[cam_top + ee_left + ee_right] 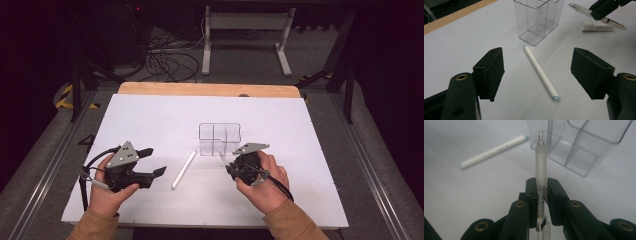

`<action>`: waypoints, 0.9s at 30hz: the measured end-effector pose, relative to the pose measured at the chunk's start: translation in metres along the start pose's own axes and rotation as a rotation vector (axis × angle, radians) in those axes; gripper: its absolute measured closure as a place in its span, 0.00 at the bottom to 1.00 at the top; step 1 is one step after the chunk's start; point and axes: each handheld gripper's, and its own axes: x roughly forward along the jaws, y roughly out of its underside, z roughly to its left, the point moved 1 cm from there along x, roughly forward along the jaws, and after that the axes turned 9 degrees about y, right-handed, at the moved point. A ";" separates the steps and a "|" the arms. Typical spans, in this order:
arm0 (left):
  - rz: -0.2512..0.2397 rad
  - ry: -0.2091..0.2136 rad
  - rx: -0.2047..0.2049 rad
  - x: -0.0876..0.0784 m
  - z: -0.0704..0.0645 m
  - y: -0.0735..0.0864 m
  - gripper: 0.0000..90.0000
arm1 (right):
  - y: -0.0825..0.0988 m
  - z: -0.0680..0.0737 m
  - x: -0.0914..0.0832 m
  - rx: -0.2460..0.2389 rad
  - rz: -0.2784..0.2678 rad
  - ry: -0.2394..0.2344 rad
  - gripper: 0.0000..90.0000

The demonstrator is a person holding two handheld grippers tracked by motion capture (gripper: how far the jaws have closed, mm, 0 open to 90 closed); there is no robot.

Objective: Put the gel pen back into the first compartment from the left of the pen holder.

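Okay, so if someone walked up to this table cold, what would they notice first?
Probably the right gripper, its fingers shut on a frosted pen pointed at the clear divided organizer mid-table. Next, the white pen lying flat on the table just ahead of the left gripper, whose fingers stand open.

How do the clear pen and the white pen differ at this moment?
The clear pen is clamped in the right gripper, off the table; the white pen lies flat, untouched. The clear pen has a frosted see-through barrel; the white pen is opaque with pale blue ends. Both are slim and near the clear organizer.
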 end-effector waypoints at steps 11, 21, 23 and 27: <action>0.001 -0.002 0.002 0.000 0.000 0.000 0.31 | -0.014 -0.008 -0.018 0.028 -0.204 -0.058 0.89; -0.003 -0.003 0.002 -0.001 0.000 0.000 0.31 | -0.025 -0.013 -0.026 0.057 -0.310 -0.106 0.89; -0.003 -0.004 0.003 -0.001 0.001 0.000 0.31 | -0.025 -0.014 -0.026 0.063 -0.319 -0.111 0.89; -0.004 -0.004 0.002 -0.001 0.001 0.001 0.31 | -0.027 -0.015 -0.026 0.065 -0.335 -0.118 0.89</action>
